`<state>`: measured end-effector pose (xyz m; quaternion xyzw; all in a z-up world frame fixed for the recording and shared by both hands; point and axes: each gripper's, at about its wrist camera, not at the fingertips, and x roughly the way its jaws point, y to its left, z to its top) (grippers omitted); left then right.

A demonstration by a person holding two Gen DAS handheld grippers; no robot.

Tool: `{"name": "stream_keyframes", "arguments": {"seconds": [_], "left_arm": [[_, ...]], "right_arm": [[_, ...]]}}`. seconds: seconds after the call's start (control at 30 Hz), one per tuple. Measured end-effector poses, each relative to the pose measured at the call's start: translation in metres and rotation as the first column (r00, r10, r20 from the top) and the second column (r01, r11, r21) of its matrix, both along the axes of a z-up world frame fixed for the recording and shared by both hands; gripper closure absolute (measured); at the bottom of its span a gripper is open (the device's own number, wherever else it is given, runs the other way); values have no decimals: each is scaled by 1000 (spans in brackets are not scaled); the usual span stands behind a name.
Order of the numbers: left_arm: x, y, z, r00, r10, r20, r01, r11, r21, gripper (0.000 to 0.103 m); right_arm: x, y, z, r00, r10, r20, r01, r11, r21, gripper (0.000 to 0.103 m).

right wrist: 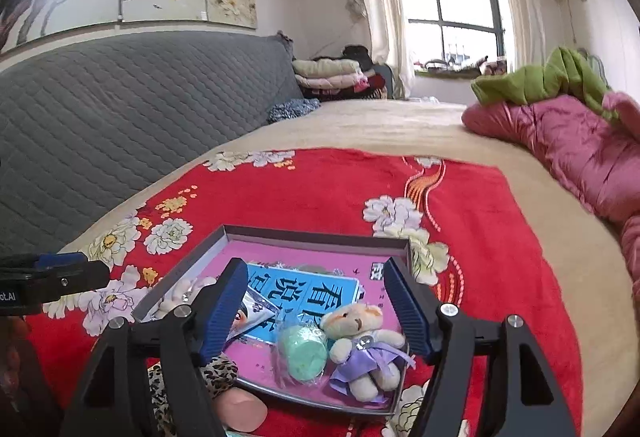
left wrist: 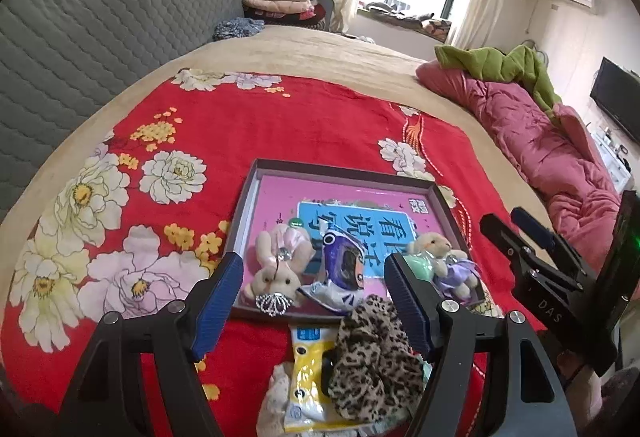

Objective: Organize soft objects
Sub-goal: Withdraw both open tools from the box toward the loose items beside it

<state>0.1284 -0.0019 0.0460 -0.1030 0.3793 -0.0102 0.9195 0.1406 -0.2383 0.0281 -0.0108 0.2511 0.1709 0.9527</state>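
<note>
A shallow grey tray (left wrist: 245, 205) lined with a pink book lies on the red flowered blanket. In it are a cream bunny in pink (left wrist: 280, 271), a blue-and-white packet (left wrist: 340, 273), a green wrapped round (right wrist: 302, 353) and a small bear in a purple dress (right wrist: 360, 349). My left gripper (left wrist: 313, 265) hangs open above the tray's near edge, with nothing between its fingers. My right gripper (right wrist: 315, 269) is open too, above the bear and the green round, touching neither. On the blanket in front of the tray lie a leopard-print scrunchie (left wrist: 372, 357), a yellow packet (left wrist: 308, 369) and a white fuzzy item (left wrist: 276, 397).
The blanket (left wrist: 280, 117) covers a beige bed with a grey quilted headboard (left wrist: 100, 37) at left. A crumpled pink quilt (left wrist: 532, 141) with a green cloth lies along the right side. Folded bedding is stacked at the far end by the window. A television stands at far right.
</note>
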Motion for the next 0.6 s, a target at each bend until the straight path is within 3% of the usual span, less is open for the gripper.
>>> {"name": "stream_keyframes", "arguments": {"seconds": [0.13,0.6], "left_arm": [[-9,-6,5,1000,4,-2,-4,1000,18,28],[-38,-19,20,999,-37,11,36,998,42,28]], "right_arm": [[-19,-1,6,999,-3,49,4,999,-35,30],[-67,-6,2,1000,9,6,-9,1000,-19,30]]}}
